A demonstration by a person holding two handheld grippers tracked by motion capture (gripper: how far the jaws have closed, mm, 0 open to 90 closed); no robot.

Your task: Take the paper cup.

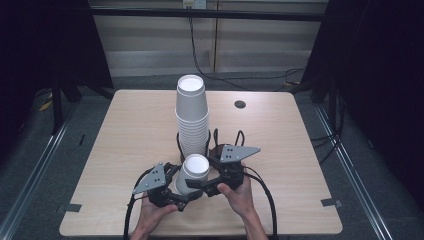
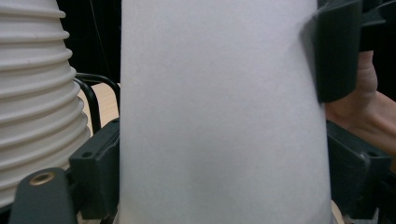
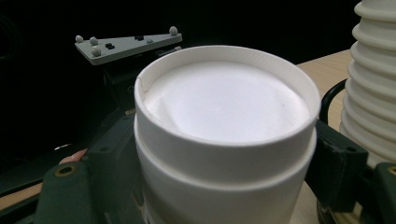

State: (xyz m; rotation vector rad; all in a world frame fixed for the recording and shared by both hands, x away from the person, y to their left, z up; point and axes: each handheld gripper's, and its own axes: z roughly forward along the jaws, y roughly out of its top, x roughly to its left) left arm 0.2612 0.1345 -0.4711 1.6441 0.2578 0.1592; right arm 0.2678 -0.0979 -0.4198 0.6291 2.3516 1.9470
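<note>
Both tools on one job: the upturned cups (image 1: 193, 172), base up, sit near the front edge of the tabletop (image 1: 125, 130), just in front of the tall stack (image 1: 192, 117).

Left tool (image 1: 184, 196) comes in from the left and low, jaws clamped on the cone wall. In the left gripper view the wall (image 2: 219, 112) sits between its two black jaws.

Right tool (image 1: 200, 184) comes in from the right and higher, jaws closed on the band just under the base. In the right gripper view there's a step below the top rim (image 3: 224, 140): looks like one cup nested over another, two at least.

Key relation: the cup axis is near vertical, tipped slightly toward the person; the two grips sit one above the other along it. My read is that the next move is a pull-apart along that axis, right up, left holding down.

Risk: the stack is just behind, with cable loops at its foot, so a pull that drifts forward could clip it.
</note>
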